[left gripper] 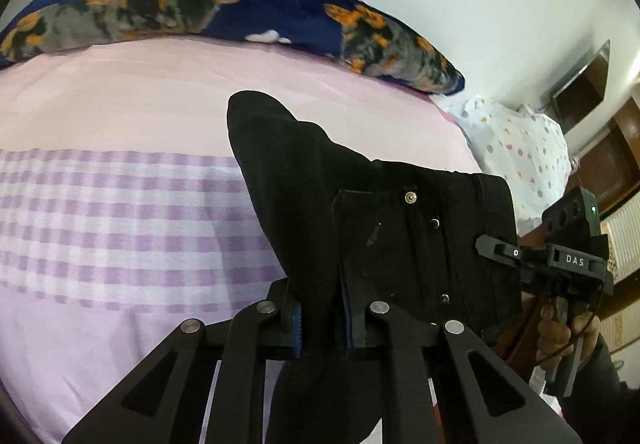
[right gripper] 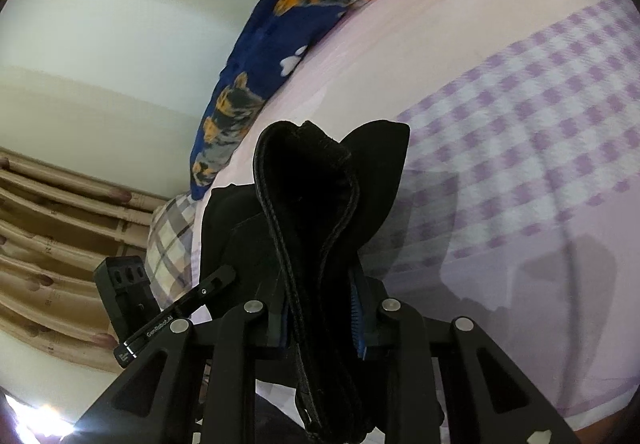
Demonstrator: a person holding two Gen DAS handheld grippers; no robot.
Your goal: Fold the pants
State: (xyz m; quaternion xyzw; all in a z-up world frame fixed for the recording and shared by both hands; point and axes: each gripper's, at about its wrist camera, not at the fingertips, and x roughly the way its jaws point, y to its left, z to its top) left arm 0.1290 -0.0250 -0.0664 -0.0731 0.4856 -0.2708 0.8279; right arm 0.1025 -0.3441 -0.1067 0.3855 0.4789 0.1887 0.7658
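Both grippers are raised above the bed (left gripper: 120,116), angled toward it. The left gripper (left gripper: 320,320) and right gripper (right gripper: 320,320) each have their fingers clamped on the one pair of black pants (left gripper: 380,212), held off the sheet. One blanket (left gripper: 200,4) lies behind.

A bed (left gripper: 120,104) is wearing a pink and lilac-checked sheet; a navy dog-print blanket (left gripper: 248,4) is lying along its far edge.

Both wrist views look forward from close behind their fingers, sharing the black pants (left gripper: 360,212), pink bed (left gripper: 120,104) and blue blanket (right gripper: 256,56).
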